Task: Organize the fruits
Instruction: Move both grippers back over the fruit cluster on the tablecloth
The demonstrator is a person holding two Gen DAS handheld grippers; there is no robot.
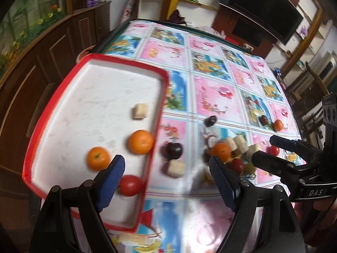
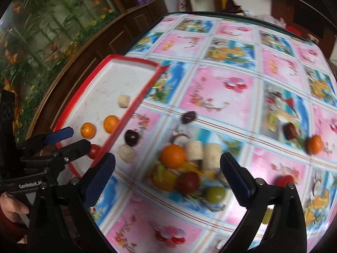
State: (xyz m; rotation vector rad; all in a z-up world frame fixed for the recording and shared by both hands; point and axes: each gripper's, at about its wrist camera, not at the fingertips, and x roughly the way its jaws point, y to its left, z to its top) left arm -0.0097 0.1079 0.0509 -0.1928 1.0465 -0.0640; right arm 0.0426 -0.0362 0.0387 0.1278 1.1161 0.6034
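A red-rimmed white tray lies at the table's left edge. It holds two oranges, a red tomato and a pale banana chunk. My left gripper is open and empty, low over the tray's right rim. My right gripper is open and empty above a cluster on the cloth: an orange, banana chunks, a dark red fruit and a green fruit. A dark plum and a banana chunk lie beside the tray.
The table carries a pink and blue patterned cloth. Further fruits lie to the right: an orange, dark dates and a red tomato. A wooden cabinet stands left of the table.
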